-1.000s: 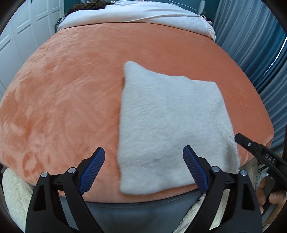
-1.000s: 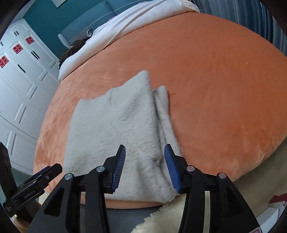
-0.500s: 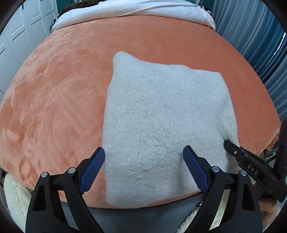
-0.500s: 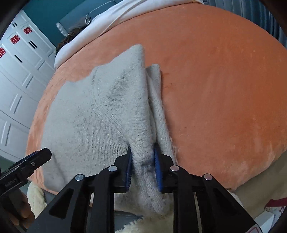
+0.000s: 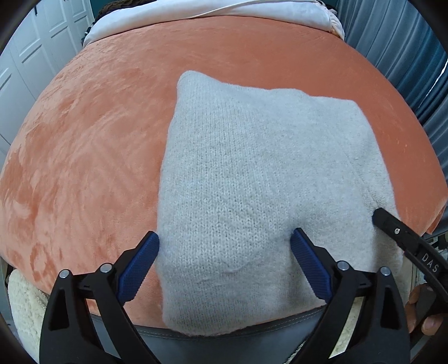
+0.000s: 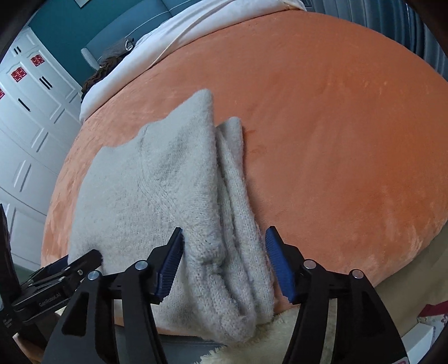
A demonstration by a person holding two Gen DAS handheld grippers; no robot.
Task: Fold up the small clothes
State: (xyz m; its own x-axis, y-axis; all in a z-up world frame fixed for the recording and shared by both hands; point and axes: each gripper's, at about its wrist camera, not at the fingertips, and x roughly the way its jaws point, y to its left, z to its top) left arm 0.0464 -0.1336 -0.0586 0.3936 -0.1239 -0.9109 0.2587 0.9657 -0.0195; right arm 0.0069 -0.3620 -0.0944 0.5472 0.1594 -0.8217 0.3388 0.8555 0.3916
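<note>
A folded light grey knitted garment (image 5: 260, 179) lies on the orange plush bed cover (image 5: 84, 156), its near edge hanging over the bed's front edge. My left gripper (image 5: 224, 246) is open, its blue pads straddling the garment's near left part. My right gripper (image 6: 224, 246) is open, its pads on either side of the garment's thick folded right edge (image 6: 232, 196). The right gripper's black tip (image 5: 392, 226) shows at the right of the left wrist view, and the left gripper's tip (image 6: 84, 260) at the lower left of the right wrist view.
A white duvet (image 5: 212, 14) lies at the bed's far end. White wardrobe doors (image 6: 25, 117) stand on the left, blue curtains (image 5: 420, 56) on the right. A cream fleece (image 5: 22, 302) and grey fabric (image 5: 224, 344) sit below the bed's front edge.
My right gripper, shut on the garment's folded right edge half a second ago, has opened and let it go. The left gripper has moved closer over the garment and stayed open.
</note>
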